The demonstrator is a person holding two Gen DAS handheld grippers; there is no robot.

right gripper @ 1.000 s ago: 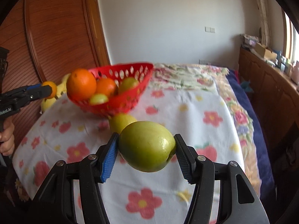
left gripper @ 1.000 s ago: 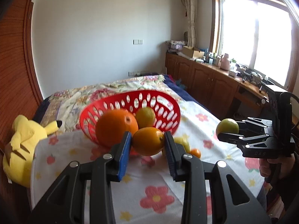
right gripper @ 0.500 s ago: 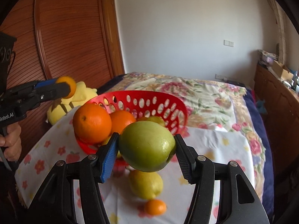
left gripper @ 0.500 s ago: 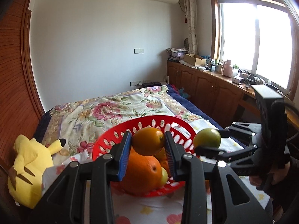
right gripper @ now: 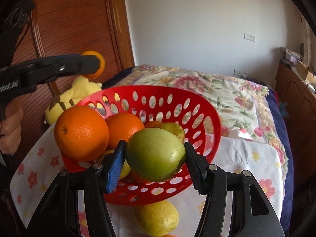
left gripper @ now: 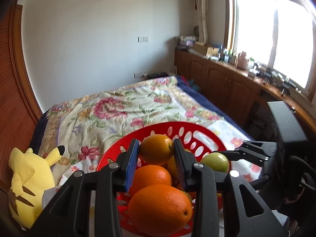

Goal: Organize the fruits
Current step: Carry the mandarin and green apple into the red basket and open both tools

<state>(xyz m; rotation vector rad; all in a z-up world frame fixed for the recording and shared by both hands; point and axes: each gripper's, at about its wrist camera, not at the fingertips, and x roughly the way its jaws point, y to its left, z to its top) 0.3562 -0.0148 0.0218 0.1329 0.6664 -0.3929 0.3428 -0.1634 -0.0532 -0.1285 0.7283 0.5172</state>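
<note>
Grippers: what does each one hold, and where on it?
Left gripper clamps a small orange across its sides; right gripper clamps a green apple across its widest part.

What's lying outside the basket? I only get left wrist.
Observer: A lemon lies on the cloth, just in front of the basket.
Operator: Is the right hand-held gripper firm on the green fruit?
Observer: Yes, both pads press its sides.
Operator: Anything green already inside?
Observer: One pear-shaped fruit, right behind the held one.
</note>
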